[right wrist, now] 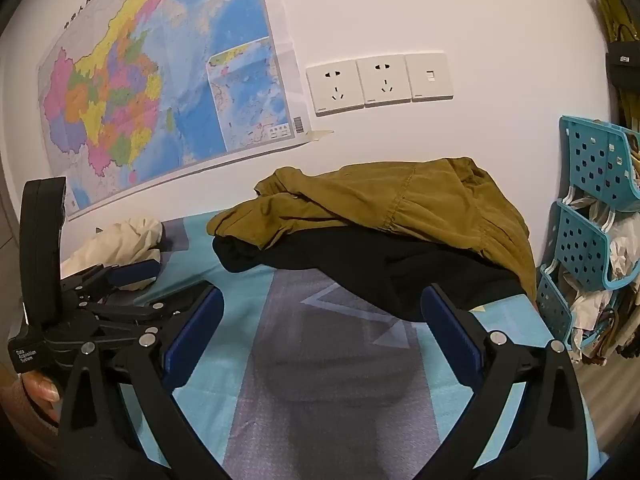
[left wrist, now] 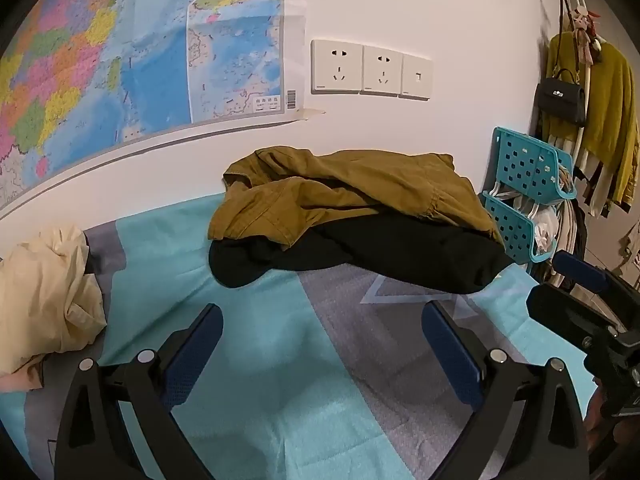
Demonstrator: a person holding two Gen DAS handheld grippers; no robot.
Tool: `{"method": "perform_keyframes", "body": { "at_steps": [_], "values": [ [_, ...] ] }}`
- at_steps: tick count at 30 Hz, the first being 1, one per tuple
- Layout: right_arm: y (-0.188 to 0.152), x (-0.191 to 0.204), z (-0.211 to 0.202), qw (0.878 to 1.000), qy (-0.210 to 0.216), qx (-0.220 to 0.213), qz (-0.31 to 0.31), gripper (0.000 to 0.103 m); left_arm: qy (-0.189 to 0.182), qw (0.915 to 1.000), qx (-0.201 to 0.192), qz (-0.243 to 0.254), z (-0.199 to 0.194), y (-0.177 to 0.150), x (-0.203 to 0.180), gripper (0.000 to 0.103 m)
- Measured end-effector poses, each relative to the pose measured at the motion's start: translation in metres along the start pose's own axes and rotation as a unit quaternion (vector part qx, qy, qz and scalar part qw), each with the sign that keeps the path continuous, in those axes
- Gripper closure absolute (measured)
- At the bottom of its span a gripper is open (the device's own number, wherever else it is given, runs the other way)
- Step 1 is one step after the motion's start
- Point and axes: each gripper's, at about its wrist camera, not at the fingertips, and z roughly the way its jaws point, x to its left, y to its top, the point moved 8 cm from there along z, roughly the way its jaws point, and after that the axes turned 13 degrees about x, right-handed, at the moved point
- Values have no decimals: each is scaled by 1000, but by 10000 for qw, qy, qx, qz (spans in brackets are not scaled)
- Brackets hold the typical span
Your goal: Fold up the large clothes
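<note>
Lying crumpled at the far side of the bedsheet (left wrist: 256, 360), against the wall: olive-brown garment (left wrist: 344, 192) draped over a black garment (left wrist: 400, 256). Risking a double pick here (layers overlapping, edges hard to separate), dragging both off together. Bunching at the far left, well apart: cream cloth (left wrist: 44, 300), possibly snagging during spreading. Hovering near, side by side, gripping nothing: left gripper (left wrist: 322, 344) and right gripper (right wrist: 322, 328), jaws spread wide, possibly colliding when reaching in.

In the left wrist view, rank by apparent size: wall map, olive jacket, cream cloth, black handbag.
1. wall map
2. olive jacket
3. cream cloth, enlarged by nearness to the camera
4. black handbag
</note>
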Motion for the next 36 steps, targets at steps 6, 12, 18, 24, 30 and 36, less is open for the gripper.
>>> {"method": "perform_keyframes", "body": {
  "at_steps": [6,12,18,24,30,36],
  "values": [
    [-1,1,3,10000,-16,-10,15,6,-10,10000,-27,21,0,2,-1,7],
    [-1,1,3,10000,-7,6,40,6,-10,10000,-27,-4,-1,2,-1,7],
    [-2,2,4,10000,6,7,37,6,-10,10000,-35,-22,-1,3,0,7],
    [-1,1,3,10000,16,19,37,6,-12,10000,-24,-36,0,3,0,7],
    [-1,3,5,10000,26,35,34,6,-24,10000,-28,-85,0,3,2,7],
    [-1,4,4,10000,42,31,33,6,-30,9999,-30,-96,0,3,3,7]
  ]
}}
